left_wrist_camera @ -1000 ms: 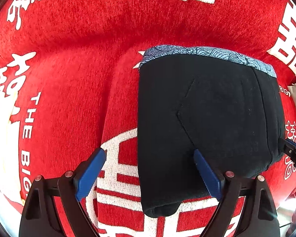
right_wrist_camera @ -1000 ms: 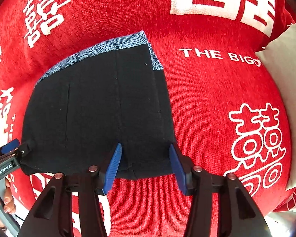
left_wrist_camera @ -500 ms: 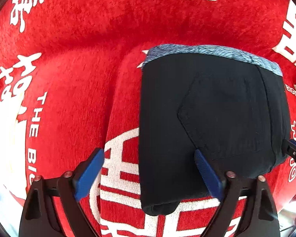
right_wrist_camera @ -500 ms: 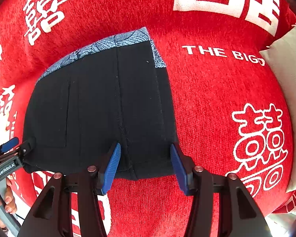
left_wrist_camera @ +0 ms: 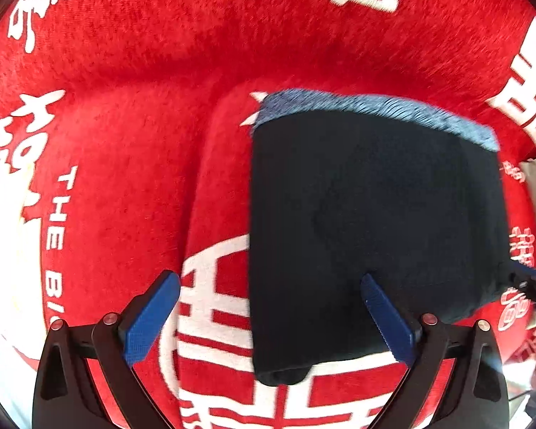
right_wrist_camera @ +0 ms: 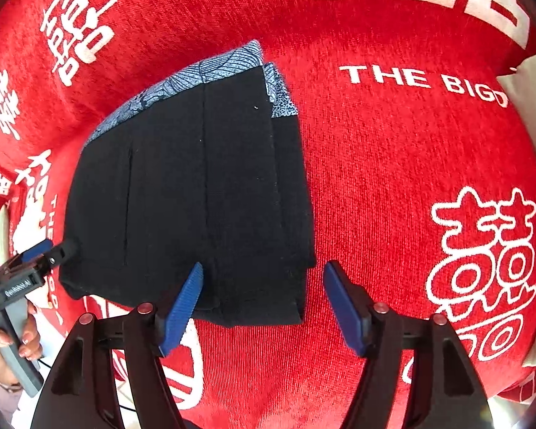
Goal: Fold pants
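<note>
**Folded pants on a red cloth, both grippers open above them**

Black pants lie folded into a compact block on a red cloth printed with white characters. A blue patterned waistband runs along the block's far edge.

The left gripper points down with its jaws spread wide. The near left corner of the pants lies between its blue pads, which press on nothing (the left-wrist view is a little blurred).

The right gripper stands over the near right corner of the pants. Its jaws have just been opening; that corner sits between them, untouched. One pad is over the black fabric, the other over bare cloth just beside the pants' edge.

In the right-wrist view, a hand holds the left gripper's handle at the lower left.
</note>
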The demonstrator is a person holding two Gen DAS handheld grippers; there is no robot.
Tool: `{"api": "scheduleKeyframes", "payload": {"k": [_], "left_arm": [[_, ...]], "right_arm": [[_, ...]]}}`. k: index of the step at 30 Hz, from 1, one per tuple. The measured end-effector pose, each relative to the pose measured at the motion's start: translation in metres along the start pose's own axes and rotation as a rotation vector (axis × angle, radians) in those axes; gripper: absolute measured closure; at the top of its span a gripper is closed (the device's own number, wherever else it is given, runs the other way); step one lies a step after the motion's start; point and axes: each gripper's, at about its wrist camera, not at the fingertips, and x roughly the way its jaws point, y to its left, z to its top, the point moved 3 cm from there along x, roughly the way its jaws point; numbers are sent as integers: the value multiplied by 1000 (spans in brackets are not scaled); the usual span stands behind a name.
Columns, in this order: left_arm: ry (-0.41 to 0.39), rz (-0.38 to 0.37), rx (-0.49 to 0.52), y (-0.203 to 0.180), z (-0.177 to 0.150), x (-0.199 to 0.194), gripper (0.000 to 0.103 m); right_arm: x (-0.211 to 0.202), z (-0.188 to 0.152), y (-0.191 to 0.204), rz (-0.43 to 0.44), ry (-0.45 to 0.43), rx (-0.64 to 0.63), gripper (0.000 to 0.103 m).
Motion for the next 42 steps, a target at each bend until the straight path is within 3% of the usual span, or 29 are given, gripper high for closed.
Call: {"api": "scheduleKeyframes", "payload": {"k": [11,18,25,26,29,36,42], "left_arm": [[15,-36,-3,-22,27,9,1],[18,11,-31,-20,38,16,1],[18,39,-49,-13,34,19,1],[18,44,-51,-12,34,20,1],[19,58,-47,-10,33,24,1],[-1,64,-21,-9,38,38,0],[20,29,-32,-3,42,39,0]], "right_arm": [[-10,15,-24,32,-12,10,29],[-23,23,-47,30,-41,77,29],[-33,28,-48,32,-61,62,29],[-33,29,-45,29,-65,45,30],[-28,31,-33,-5,-66,-23,48],[-10,47,-20,-49,-68,-91,49],[-14,50,-25,2,-41,-62,47]]}}
